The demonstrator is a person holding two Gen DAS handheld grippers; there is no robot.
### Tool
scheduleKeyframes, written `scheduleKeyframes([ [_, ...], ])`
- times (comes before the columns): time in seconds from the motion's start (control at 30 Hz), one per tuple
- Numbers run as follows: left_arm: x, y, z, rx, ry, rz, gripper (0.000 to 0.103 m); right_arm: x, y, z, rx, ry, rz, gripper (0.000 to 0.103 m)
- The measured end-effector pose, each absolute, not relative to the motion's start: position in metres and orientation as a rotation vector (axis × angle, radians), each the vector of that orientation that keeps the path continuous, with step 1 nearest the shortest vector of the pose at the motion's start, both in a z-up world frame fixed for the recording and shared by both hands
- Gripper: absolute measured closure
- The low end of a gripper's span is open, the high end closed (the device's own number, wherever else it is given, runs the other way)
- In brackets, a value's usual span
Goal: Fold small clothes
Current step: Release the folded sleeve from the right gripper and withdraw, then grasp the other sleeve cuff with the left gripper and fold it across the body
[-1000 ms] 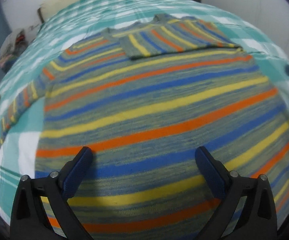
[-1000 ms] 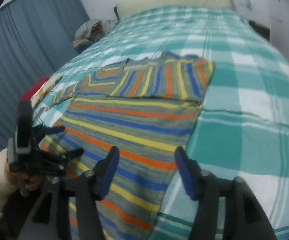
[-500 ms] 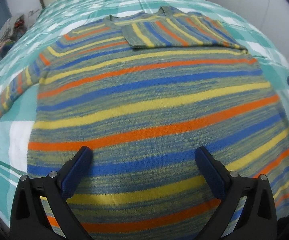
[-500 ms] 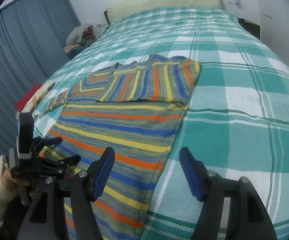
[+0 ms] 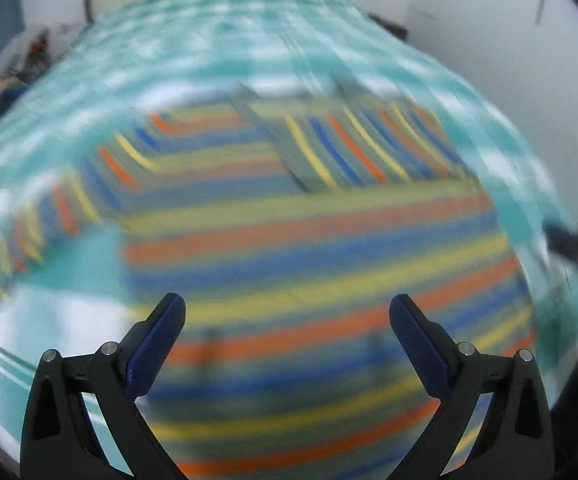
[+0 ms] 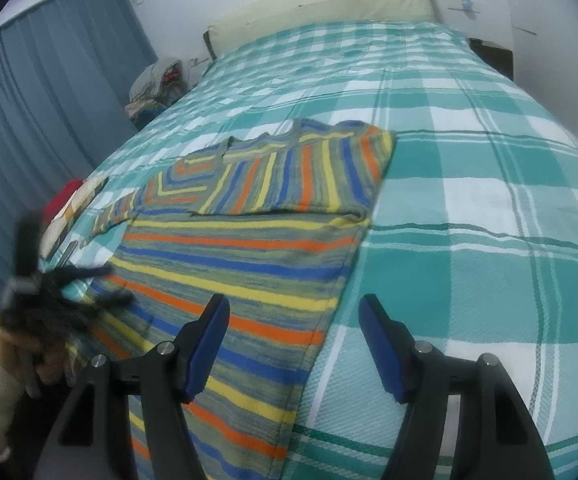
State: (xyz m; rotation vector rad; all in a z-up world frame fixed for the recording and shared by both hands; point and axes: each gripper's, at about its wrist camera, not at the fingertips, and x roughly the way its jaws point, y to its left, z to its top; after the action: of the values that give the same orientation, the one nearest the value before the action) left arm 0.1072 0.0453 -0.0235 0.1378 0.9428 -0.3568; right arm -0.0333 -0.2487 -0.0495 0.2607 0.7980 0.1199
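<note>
Nearest in each wrist view are the jaws. The right gripper (image 6: 293, 344) hangs with jaws released, nothing between them, over the near right edge of the sweater (image 6: 245, 256). The left gripper (image 5: 287, 336) also has its jaws released and empty, above the sweater's near hem; that view is motion-blurred, so fine detail cannot be told. In the right view the left gripper appears at the near left, blurred, carried by a hand (image 6: 37, 354) in a pale sleeve.

The sweater lies flat on the bed (image 6: 489, 208), hem near, collar far. Its right sleeve is already folded across the chest; the left sleeve (image 6: 115, 212) extends out to the left, unfolded.

Risks, as judged:
- Jaws closing on the bedspread along with the knit, since the right edge lies flush on it, would drag the cover.
- A grasp of one layer only would leave the fold skewed.
- Lifting the hem quickly could displace the folded sleeve.

Count: one sweater, two grippers, one bed. Farther off: one pile of clothes (image 6: 153, 88) at left, one curtain (image 6: 49, 112), one headboard (image 6: 321, 8).
</note>
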Motion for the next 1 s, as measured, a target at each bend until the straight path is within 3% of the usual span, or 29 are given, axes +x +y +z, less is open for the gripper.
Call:
scheduleKeyframes([
  [0.13,0.177,0.134,0.001,0.082,0.905,-0.154,0.001,-0.030,-0.250,-0.051,0.261,0.806,0.118,0.036],
  [0.33,0.229,0.312,-0.047,-0.265,0.978,0.215,0.001,-0.028,-0.248,-0.054,0.245,0.813,0.118,0.036],
  [0.57,0.230,0.352,-0.093,-0.363,1.064,0.241,0.005,-0.023,-0.257,-0.061,0.303,0.833,0.113,0.036],
  [0.63,0.236,0.347,-0.102,-0.346,1.086,0.231,0.023,-0.021,-0.258,-0.062,0.323,0.835,0.116,0.036],
  [0.67,0.236,0.344,-0.103,-0.321,1.085,0.238,0.025,-0.021,-0.257,-0.061,0.321,0.835,0.117,0.036],
  [0.7,0.236,0.340,-0.103,-0.298,1.075,0.238,0.033,-0.021,-0.255,-0.061,0.312,0.834,0.117,0.036],
  [0.73,0.235,0.336,-0.102,-0.283,1.068,0.236,0.057,-0.021,-0.254,-0.061,0.306,0.834,0.116,0.036],
  [0.77,0.234,0.334,-0.101,-0.273,1.061,0.237,0.066,-0.021,-0.253,-0.061,0.299,0.835,0.117,0.036],
  [0.8,0.234,0.332,-0.100,-0.271,1.056,0.243,0.097,-0.021,-0.252,-0.062,0.294,0.838,0.119,0.036],
  [1.0,0.232,0.313,-0.068,-0.263,0.998,0.301,0.100,-0.025,-0.254,-0.057,0.310,0.821,0.123,0.036],
])
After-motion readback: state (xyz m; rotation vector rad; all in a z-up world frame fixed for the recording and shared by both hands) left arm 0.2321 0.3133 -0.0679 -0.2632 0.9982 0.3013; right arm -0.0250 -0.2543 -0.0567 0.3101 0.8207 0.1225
